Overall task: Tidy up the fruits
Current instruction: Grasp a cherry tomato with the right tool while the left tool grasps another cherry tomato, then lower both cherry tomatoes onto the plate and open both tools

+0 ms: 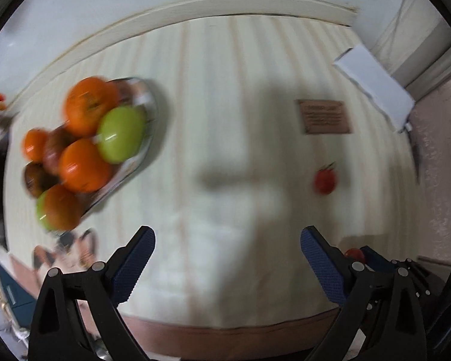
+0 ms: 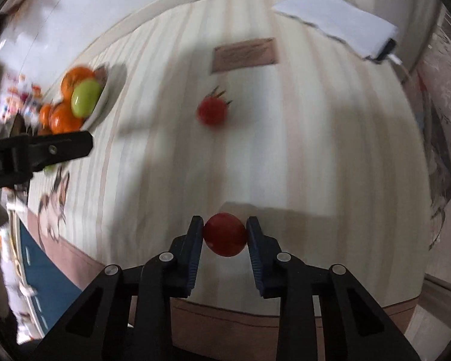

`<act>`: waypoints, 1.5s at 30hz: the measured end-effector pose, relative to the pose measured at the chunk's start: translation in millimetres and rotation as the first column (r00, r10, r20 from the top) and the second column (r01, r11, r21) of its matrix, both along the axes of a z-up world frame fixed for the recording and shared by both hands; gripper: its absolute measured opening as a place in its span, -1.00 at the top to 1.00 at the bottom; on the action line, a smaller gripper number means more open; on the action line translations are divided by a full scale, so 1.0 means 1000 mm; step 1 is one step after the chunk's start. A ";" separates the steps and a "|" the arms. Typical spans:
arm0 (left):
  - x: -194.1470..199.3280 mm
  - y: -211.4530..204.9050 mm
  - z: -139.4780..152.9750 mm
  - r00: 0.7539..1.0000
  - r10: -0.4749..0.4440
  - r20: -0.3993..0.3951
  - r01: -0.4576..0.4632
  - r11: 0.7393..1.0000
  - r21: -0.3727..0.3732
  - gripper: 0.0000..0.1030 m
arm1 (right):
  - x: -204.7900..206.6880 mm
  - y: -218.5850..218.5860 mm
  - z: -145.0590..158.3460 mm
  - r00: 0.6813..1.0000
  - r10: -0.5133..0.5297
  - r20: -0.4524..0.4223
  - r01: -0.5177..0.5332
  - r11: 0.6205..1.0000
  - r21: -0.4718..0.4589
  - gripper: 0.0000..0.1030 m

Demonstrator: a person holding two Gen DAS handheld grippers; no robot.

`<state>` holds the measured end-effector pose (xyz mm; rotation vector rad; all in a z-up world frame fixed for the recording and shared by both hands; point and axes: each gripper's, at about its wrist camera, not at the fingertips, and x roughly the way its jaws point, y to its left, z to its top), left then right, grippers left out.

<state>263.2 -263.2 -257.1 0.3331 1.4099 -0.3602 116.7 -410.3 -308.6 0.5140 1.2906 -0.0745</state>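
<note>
1. A red tomato (image 2: 225, 234) sits on the striped counter (image 2: 315, 156) near its front edge; it is round, with no long axis to tell, and its stem end is hidden.
2. A second tomato (image 2: 212, 111) lies farther back, well apart from the first, its green stem pointing up and away toward a brown card (image 2: 244, 54).
3. The right tongs (image 2: 225, 232) pinch the near tomato, one blue pad pressed on each side.
4. The left tongs (image 1: 228, 242) stand spread wide over bare counter, nothing between the pads.
5. A plate (image 1: 148, 138) at the counter's left is heaped with oranges (image 1: 85, 165) and a green apple (image 1: 121, 134), blurred in both views.
6. The right tongs point steeply down at the counter; the left tongs point straight down, and one black arm of them crosses the left edge of the right wrist view.
7. A white sheet of paper (image 2: 339, 21) lies at the counter's far right corner.
</note>
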 end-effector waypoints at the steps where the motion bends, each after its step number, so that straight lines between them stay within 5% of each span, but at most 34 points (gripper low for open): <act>1: 0.004 -0.010 -0.003 1.000 -0.011 -0.023 0.010 1.000 -0.029 -0.79 | 0.000 -0.009 0.002 1.000 -0.019 0.005 0.019 1.000 -0.004 0.38; 5: 0.021 -0.043 -0.029 0.985 -0.011 -0.175 -0.013 0.991 -0.135 -0.16 | 0.007 -0.043 0.002 0.997 -0.073 0.005 0.073 0.997 -0.024 0.38; 7: 0.025 -0.055 -0.040 0.978 -0.012 -0.209 -0.020 0.988 -0.151 -0.06 | 0.010 -0.055 -0.001 0.997 -0.081 -0.002 0.081 0.996 -0.035 0.38; 14: 0.020 -0.087 -0.061 0.974 -0.080 -0.212 0.057 0.992 -0.110 0.11 | 0.015 -0.084 -0.008 0.994 -0.112 -0.016 0.111 0.992 -0.054 0.38; 18: 0.017 -0.098 -0.060 0.977 -0.116 -0.178 0.100 0.990 -0.095 0.55 | 0.014 -0.088 -0.010 0.992 -0.121 -0.018 0.120 0.991 -0.056 0.38; 27: 0.018 -0.087 -0.052 0.981 -0.098 -0.165 0.078 0.989 -0.127 0.56 | 0.027 -0.082 0.002 0.995 -0.101 0.004 0.101 0.992 -0.070 0.38; 35: 0.043 -0.012 -0.001 0.993 0.036 -0.112 -0.059 0.976 -0.211 0.56 | 0.060 -0.053 0.032 0.998 -0.018 0.068 0.020 0.999 -0.028 0.38; 40: 0.057 0.059 0.037 0.980 0.189 -0.066 -0.199 0.943 -0.265 0.56 | 0.099 -0.008 0.056 0.987 0.088 0.131 -0.093 0.995 0.029 0.38; 45: 0.068 0.141 0.063 0.932 0.360 -0.036 -0.354 0.886 -0.299 0.56 | 0.149 0.051 0.070 0.963 0.194 0.188 -0.218 0.969 0.116 0.38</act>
